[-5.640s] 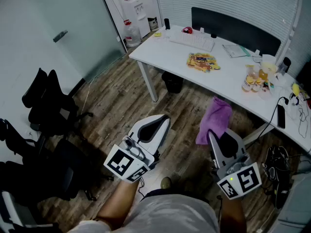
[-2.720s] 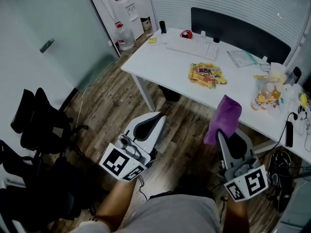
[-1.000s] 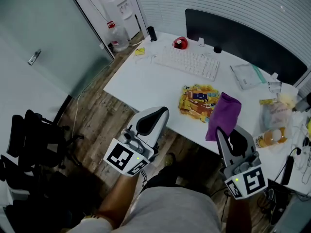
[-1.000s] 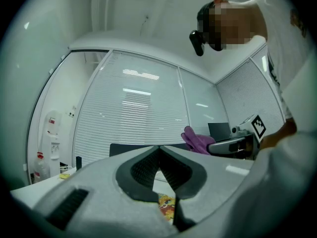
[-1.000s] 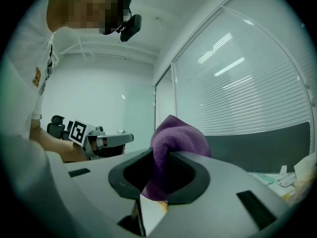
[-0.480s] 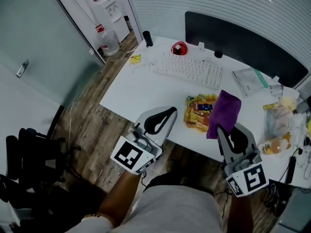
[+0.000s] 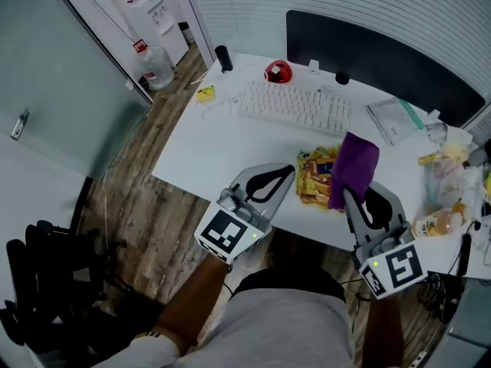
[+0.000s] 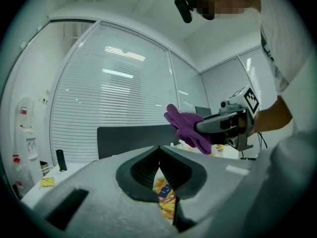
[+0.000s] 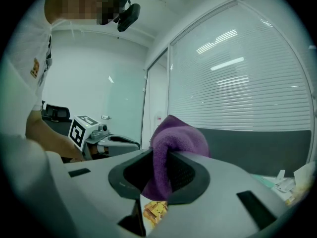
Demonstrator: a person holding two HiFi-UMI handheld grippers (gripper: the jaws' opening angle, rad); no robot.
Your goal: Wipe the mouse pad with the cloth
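Observation:
The mouse pad [image 7: 316,176], yellow with a busy print, lies flat on the white desk [image 7: 207,148] just in front of the keyboard. My right gripper [image 7: 353,194] is shut on a purple cloth [image 7: 354,167], which bunches up out of its jaws above the pad's right part. In the right gripper view the cloth [image 9: 171,152] fills the jaw gap, with the pad [image 9: 154,209] showing below. My left gripper [image 7: 288,172] hovers at the pad's left edge, jaws together and empty. In the left gripper view the pad [image 8: 166,197] shows under the jaws and the cloth [image 8: 187,127] hangs to the right.
A white keyboard [image 7: 295,107], a red mouse [image 7: 277,71] and a black monitor [image 7: 383,64] stand behind the pad. Bottles and packets [image 7: 437,205] crowd the desk's right end. A water dispenser [image 7: 138,6] and black chairs [image 7: 46,282] are at the left.
The view has closed in on the desk. Both grippers have gone from over the wooden floor to over the desk's front edge by the pad. The cloth stays in the right gripper.

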